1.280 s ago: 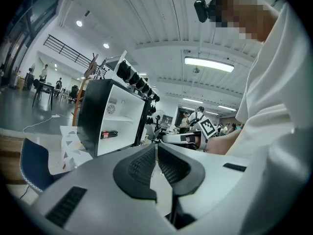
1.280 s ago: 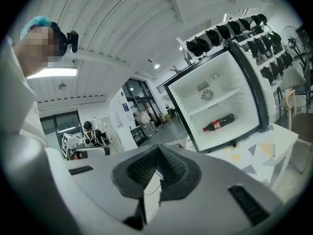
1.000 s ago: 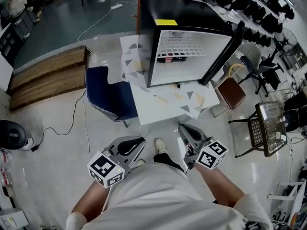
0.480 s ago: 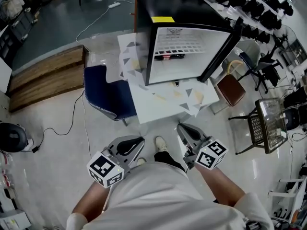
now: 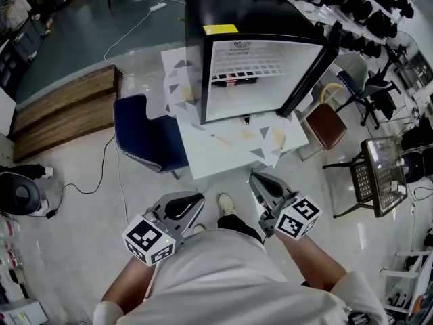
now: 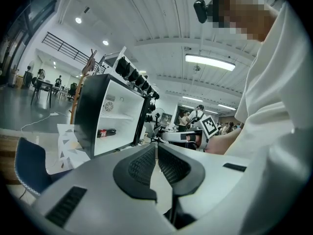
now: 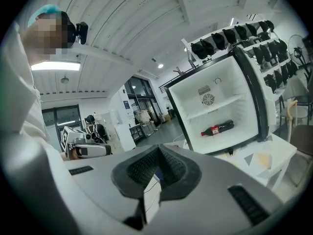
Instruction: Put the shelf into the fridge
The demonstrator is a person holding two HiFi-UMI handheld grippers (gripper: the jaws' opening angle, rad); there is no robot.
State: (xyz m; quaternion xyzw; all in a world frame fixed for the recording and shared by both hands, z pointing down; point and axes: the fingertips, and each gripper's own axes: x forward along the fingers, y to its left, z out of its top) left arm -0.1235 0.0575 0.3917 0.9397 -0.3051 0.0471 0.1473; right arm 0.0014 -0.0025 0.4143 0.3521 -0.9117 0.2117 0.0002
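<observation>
A black mini fridge [image 5: 223, 15] stands open on a white table [image 5: 230, 147], its door [image 5: 311, 73] swung out to the right. Inside it I see a white wire grid [image 5: 250, 66] high up and a cola bottle [image 5: 233, 81] lying below. Another wire rack [image 5: 379, 178] rests on a black stool at the right. My left gripper [image 5: 198, 199] and right gripper [image 5: 256, 179] are held low against the person's body, well short of the table. Both are shut with nothing between the pads. The fridge [image 6: 105, 116] [image 7: 220, 106] lies ahead in both gripper views.
A blue chair [image 5: 145, 137] stands left of the table and a brown stool [image 5: 327, 128] to its right. Behind on the left is a wooden platform [image 5: 64, 110]. A black round bin [image 5: 17, 193] and a cable [image 5: 101, 175] lie on the floor at left.
The head view has drifted a little, so the fridge and table sit slightly further left in the frame. Both grippers stay shut and in the same place.
</observation>
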